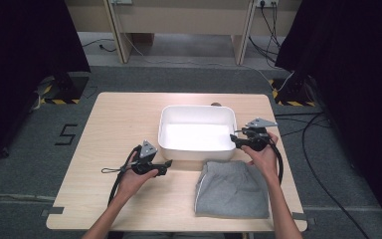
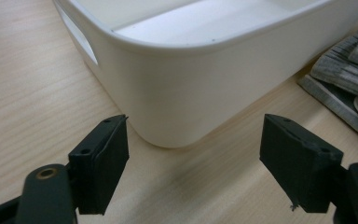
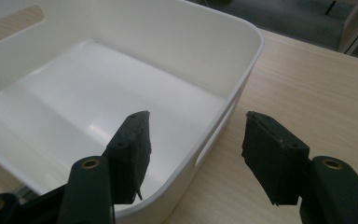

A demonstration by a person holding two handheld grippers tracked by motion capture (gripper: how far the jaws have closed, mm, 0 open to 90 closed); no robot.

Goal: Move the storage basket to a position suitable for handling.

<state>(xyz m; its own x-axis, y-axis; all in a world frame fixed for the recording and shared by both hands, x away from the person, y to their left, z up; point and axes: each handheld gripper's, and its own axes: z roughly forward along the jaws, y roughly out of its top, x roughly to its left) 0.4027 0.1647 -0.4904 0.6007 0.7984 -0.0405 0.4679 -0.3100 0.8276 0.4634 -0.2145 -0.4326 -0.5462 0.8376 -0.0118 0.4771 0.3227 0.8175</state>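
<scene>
A white plastic bin (image 1: 197, 108) stands empty at the middle of the table. A folded grey garment (image 1: 233, 188) lies just in front of its near right corner. My left gripper (image 1: 168, 164) is open, low over the table, facing the bin's near left corner (image 2: 182, 84), with nothing between its pads (image 2: 102, 163). The garment's edge (image 2: 349, 70) lies off to that gripper's right. My right gripper (image 1: 233, 138) is open at the bin's right wall (image 3: 242, 88). One jaw hangs inside the bin and the other outside over the wood, neither pressing on the wall.
The wooden table (image 1: 119, 119) has bare room left of the bin and along its front left. Black curtains flank both sides. Cables (image 1: 308, 149) trail on the floor to the right, and a desk frame (image 1: 179, 30) stands behind.
</scene>
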